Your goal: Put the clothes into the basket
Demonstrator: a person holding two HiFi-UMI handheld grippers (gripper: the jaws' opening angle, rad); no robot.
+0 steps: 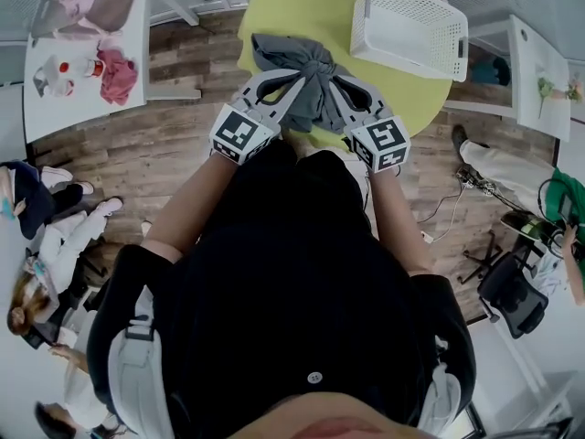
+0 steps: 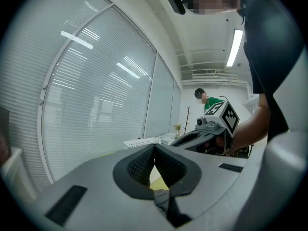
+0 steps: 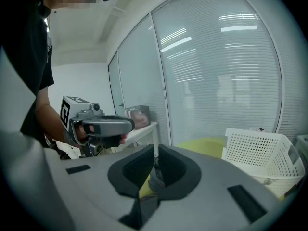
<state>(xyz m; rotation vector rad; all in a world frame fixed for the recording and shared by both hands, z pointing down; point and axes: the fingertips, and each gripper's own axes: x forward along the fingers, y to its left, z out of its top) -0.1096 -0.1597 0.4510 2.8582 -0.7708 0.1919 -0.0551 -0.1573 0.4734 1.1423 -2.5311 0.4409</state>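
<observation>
Cloth (image 1: 297,67) hangs between the left gripper (image 1: 294,88) and right gripper (image 1: 333,90), a fold in each one's jaws, over the near edge of the table (image 1: 292,7). The basket (image 1: 411,26) stands on the table, ahead and right of the right gripper. A side table (image 1: 82,99) with clothes (image 1: 117,73) is well left of the left gripper

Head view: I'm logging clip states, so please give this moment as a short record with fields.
clothing: grey garment, bunched over the yellow-green table
left: left claw shut on the grey garment
right: right claw shut on the grey garment
container: white basket at the table's right edge, apart from the garment
task state: garment not yet in the basket
</observation>
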